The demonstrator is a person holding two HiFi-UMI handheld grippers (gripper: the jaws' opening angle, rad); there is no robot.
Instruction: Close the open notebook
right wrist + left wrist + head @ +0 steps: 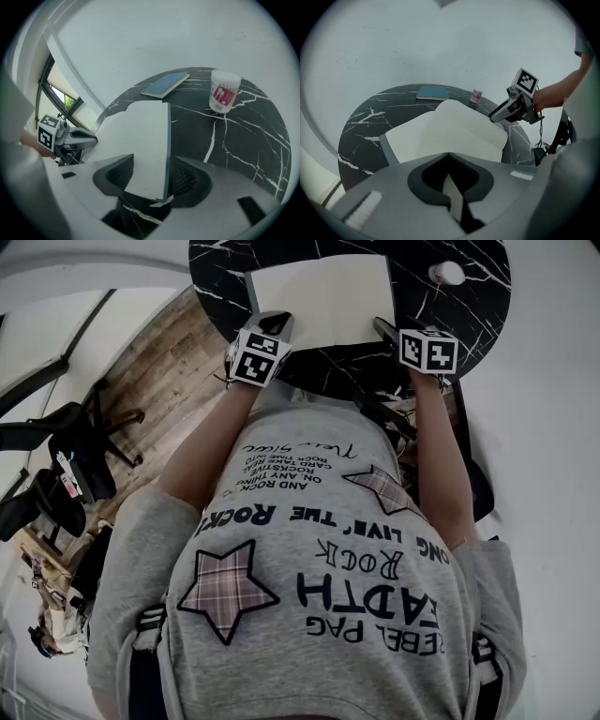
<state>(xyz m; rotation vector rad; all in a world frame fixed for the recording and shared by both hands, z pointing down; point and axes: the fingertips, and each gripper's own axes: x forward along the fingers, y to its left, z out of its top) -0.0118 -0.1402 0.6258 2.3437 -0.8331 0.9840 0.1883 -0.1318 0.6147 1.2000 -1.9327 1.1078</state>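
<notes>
The round black marbled tabletop (473, 310) carries one open notebook (319, 292) at its near edge, with blank cream pages, a grey cover and the right half tilted up. The left gripper (448, 157) pinches the notebook's near left corner, while the right gripper (149, 173) has its jaws spread astride the raised half. One teal book (165, 84) and one swab tub (224, 97) sit by the far edge.

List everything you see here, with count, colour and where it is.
table: one, black marble, round, top of head view
open notebook: one, white pages, table's near edge
closed book: one, teal, table's far side
swab tub: one, white and red, table's far right
chair: at least one, black, floor at left
person's sweatshirt: one, grey, bottom of head view
left gripper: one, grey, shut on notebook's left edge
right gripper: one, grey, open around notebook's right corner
</notes>
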